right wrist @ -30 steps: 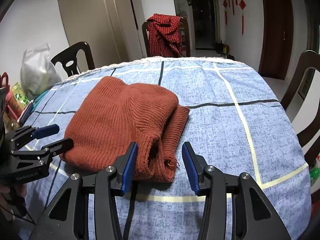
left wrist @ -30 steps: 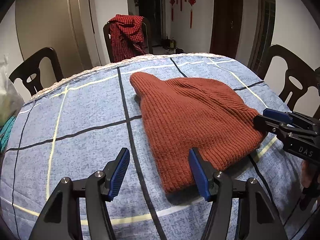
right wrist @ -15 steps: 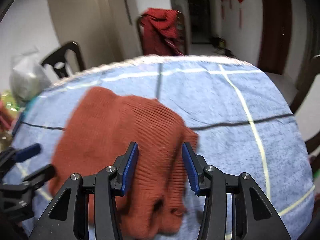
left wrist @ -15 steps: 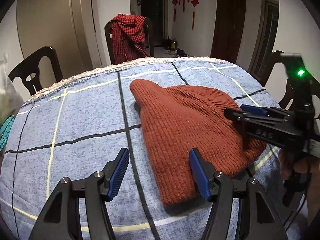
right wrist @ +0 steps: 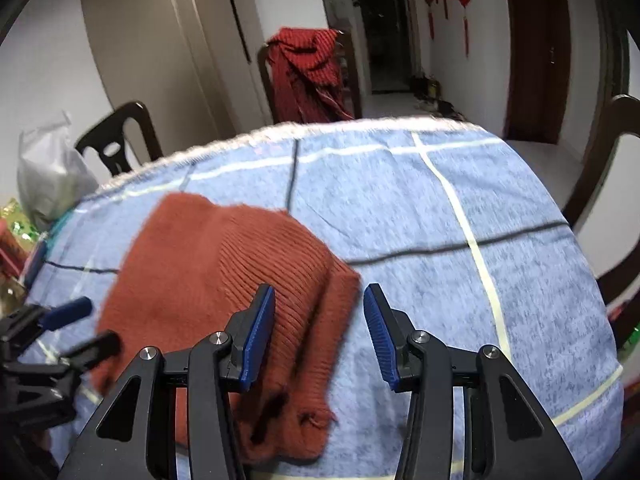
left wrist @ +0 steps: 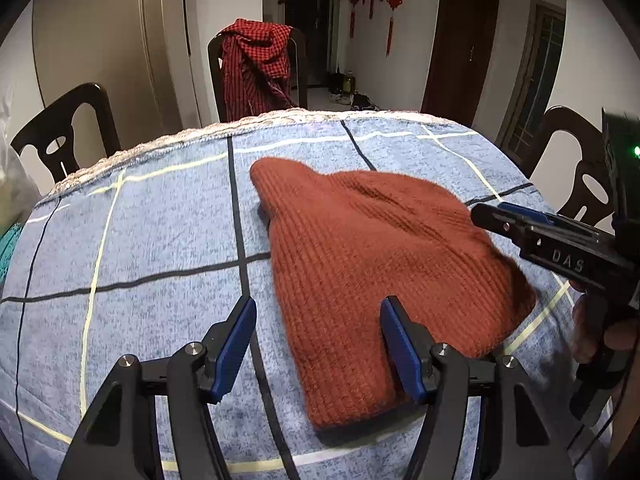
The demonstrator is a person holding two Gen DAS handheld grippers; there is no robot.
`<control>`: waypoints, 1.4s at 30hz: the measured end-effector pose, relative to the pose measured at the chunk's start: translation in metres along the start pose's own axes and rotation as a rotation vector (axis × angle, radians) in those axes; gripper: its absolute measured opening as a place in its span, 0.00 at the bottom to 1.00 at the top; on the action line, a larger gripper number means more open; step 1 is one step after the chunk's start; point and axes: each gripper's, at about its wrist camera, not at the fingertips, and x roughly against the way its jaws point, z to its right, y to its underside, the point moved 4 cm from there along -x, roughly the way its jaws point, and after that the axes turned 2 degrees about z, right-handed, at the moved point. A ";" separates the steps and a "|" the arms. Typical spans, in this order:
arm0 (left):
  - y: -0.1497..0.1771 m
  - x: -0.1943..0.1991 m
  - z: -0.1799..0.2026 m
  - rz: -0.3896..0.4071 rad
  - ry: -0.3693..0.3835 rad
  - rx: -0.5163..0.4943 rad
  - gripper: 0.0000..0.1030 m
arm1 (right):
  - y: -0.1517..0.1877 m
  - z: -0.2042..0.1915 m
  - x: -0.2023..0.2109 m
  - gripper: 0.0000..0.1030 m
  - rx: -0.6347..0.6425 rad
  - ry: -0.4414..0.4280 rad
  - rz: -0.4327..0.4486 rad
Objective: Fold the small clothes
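blue checked tabletop | rust knit lies flat mid-cloth | left tool and right tool both wide open, empty | step: approach | next: pinch an edge, fold over

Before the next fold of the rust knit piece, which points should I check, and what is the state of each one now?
1. Left gripper open: ok, jaws wide, nothing between the pads.
2. Right gripper open: ok, jaws apart, empty.
3. Knit flat on the tablecloth: ok in the left view; its near edge in the right view is bunched and frayed, not ok.
4. Right gripper placed over an edge: ok, its left finger is over the knit's right side, the other over bare cloth.
5. Left gripper placed over an edge: ok, its right finger is over the near-left corner.
6. Sharp view: not ok, the right view is motion-blurred.
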 end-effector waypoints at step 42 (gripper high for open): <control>-0.001 -0.025 0.005 0.016 -0.081 -0.012 0.70 | 0.019 -0.021 0.018 0.32 0.113 -0.004 0.030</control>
